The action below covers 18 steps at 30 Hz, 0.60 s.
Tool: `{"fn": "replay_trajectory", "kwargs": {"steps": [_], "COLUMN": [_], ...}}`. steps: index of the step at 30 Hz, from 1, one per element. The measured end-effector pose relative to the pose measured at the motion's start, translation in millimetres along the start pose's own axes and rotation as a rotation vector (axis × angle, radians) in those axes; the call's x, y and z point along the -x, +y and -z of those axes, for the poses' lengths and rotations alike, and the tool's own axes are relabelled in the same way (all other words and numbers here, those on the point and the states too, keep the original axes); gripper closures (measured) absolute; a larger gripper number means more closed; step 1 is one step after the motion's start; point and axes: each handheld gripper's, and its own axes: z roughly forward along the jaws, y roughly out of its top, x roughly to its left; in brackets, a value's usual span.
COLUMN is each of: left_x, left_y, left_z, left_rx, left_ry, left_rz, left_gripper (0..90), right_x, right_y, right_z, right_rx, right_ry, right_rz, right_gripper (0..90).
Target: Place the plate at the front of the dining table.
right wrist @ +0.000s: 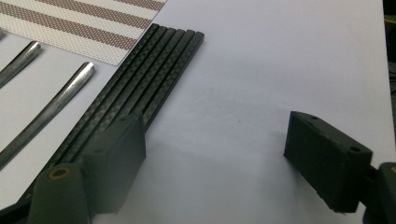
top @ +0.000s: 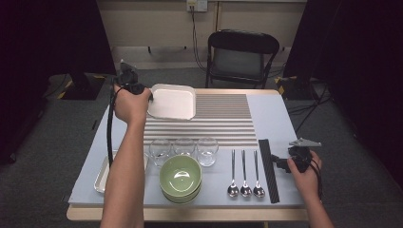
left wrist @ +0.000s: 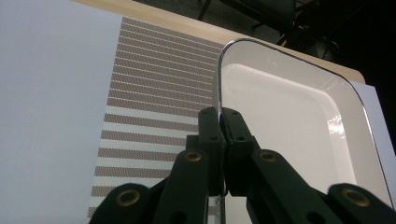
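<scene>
Left tool (left wrist: pixel 219 122) clamps the white tray's (left wrist: pixel 280 116) rim — right tool (right wrist: pixel 215 154) gapes.

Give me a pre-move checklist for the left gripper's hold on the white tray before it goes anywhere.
1. Left gripper shut on the white tray rim: ok.
2. Grip depth: only the rim edge is pinched; cannot tell if secure.
3. Tray empty: ok.
4. Tray lifted off the striped mat: cannot tell.
5. Glasses and green bowls stand apart from the tray: ok.
6. Right gripper open, beside the black chopsticks, holding nothing: ok.
</scene>
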Motion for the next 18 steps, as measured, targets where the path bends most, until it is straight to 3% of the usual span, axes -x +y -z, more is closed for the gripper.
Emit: {"fn": "replay_trajectory", "kwargs": {"steps": [8, 18], "left_x": [2.2, 8.0], "left_y": [1.6, 2.1], "left_z": [-7.1, -11.2], "left_rx": [0.000, -0.011], "left_ry": [0.008, 0.014], "left_rz": [0.023, 0.011], "left_gripper": [88.5, 88.6], "right_x": [0.0, 0.2], "right_y": [0.0, 0.0], "right_z": [0.0, 0.0], "right_rx": [0.000, 0.000], "right_ry": [0.000, 0.001], "right_rz": [0.000, 0.000], "right_gripper": [19.8, 19.7]}}
